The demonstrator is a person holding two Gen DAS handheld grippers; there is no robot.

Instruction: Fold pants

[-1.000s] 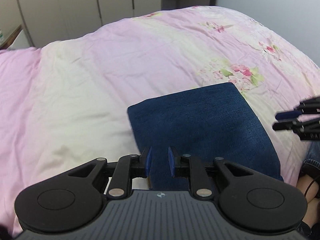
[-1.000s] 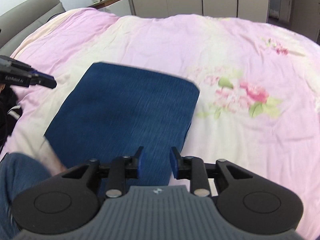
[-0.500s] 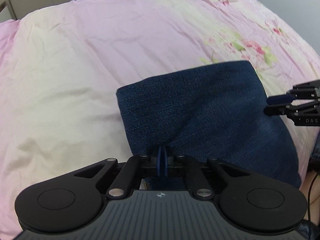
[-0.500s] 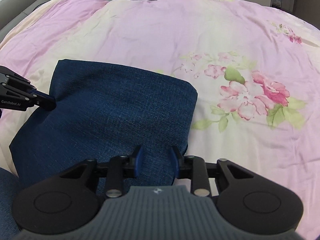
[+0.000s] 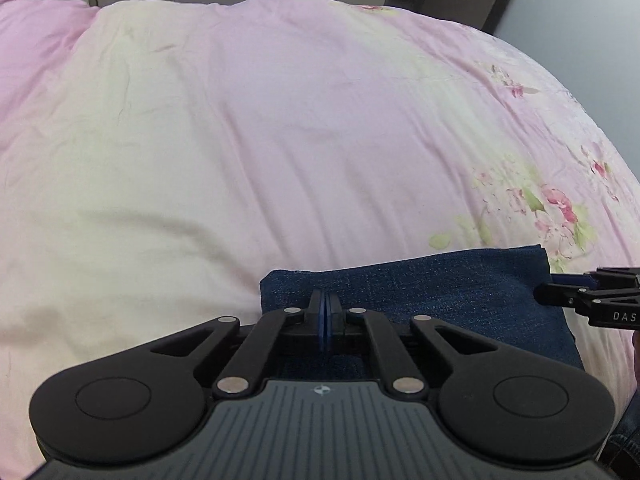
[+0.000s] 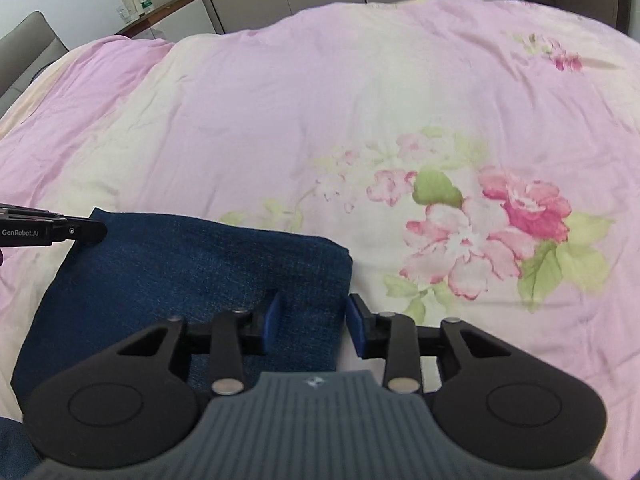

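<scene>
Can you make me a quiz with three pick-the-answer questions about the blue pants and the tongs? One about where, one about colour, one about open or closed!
1. Where do the folded pants lie?
A. on the flowery quilt
B. on a chair
C. on the floor

2. What colour are the pads on the tongs?
A. red
B. blue
C. yellow

3. How do the right tongs stand?
A. shut tight
B. open
C. out of sight

Answers:
1 A, the dark denim rests on the pink and cream quilt.
2 B, both pads look blue.
3 B, a clear gap shows between the pads over the pants' corner, while the left tongs are shut, pads pressed together at the pants' edge.
</scene>
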